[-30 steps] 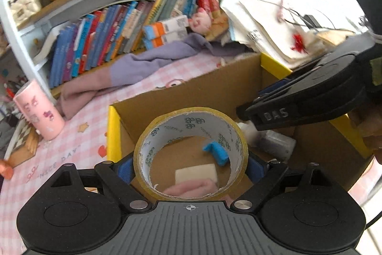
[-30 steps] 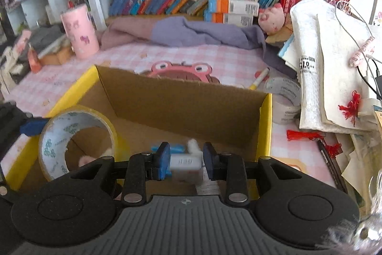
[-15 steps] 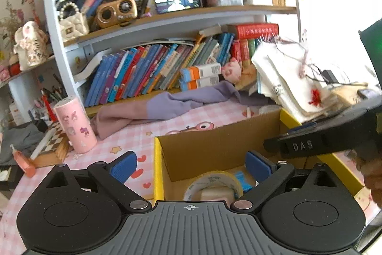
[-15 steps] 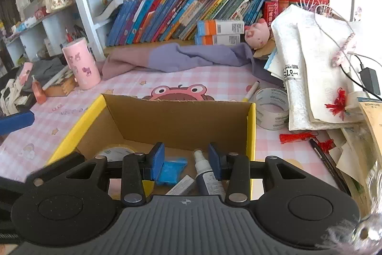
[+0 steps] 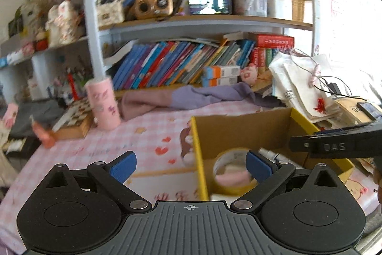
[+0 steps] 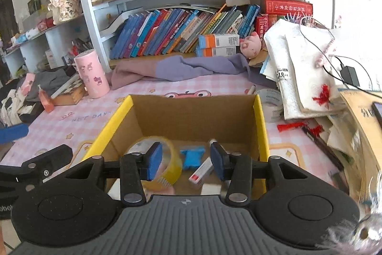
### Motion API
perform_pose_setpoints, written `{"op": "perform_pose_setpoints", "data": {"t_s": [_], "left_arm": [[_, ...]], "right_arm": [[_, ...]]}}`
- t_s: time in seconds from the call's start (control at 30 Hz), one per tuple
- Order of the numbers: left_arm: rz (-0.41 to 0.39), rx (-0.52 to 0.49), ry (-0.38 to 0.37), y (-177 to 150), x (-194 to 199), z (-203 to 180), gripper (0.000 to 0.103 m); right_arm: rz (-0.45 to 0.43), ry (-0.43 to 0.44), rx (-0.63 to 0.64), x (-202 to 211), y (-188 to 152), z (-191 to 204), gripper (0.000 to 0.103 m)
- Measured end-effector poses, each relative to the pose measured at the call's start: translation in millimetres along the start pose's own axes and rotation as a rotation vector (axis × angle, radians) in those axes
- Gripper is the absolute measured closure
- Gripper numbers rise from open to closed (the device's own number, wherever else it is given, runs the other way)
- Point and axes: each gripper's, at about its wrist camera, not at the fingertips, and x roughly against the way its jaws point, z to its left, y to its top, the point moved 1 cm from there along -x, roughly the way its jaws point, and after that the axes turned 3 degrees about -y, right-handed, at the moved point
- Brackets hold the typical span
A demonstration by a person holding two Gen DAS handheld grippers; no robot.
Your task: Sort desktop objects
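Both the left claw (image 5: 191,165) and right claw (image 6: 186,160), tilted downward, gape empty over the box (image 6: 195,114).

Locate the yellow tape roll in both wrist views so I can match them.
Left wrist: yellow tape roll lies inside the cardboard box, low and right of centre.
Right wrist: it sits bottom centre-left in the box.
Shared landmark: pink cup.
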Motion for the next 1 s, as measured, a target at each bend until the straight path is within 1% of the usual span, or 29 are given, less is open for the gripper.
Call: {"op": "perform_pose_setpoints", "data": {"t_s": [0.07,0.1,0.17,0.37,0.47,0.53,0.67,0.8,0.9,1.0], "left_arm": [[0.013,0.024,0.009,-8,8,11,0.003],[0.025,0.035,0.015,-12,12,17,0.003],[0.046,0.050,0.030,-21,18,26,0.003],[0.101,0.058,0.075,-51,42,45,0.003],[0.104,0.058,0.105,-65,56,51,0.003],[0.105,0.061,0.112,-73,63,56,0.003],[0.125,0.059,0.094,-87,76,61,0.003],[0.139,0.022,0.085,-95,85,62,0.003],[0.131,0.049,0.063,-97,91,68,0.003],[0.132,0.062,0.055,-100,95,72,0.000]], "right_arm": [[0.001,-0.011,-0.004,8,-8,9,0.058],[0.001,-0.020,-0.001,11,-12,15,0.054],[0.003,-0.035,0.007,18,-22,26,0.053],[0.009,-0.081,0.001,41,-54,56,0.046],[0.008,-0.102,-0.007,52,-74,69,0.043],[0.013,-0.115,-0.004,59,-86,76,0.041],[0.047,-0.111,-0.019,67,-105,89,0.039],[0.051,-0.104,-0.008,73,-113,101,0.033],[0.051,-0.097,0.008,77,-119,110,0.031],[0.049,-0.095,0.032,81,-125,117,0.028]]}}
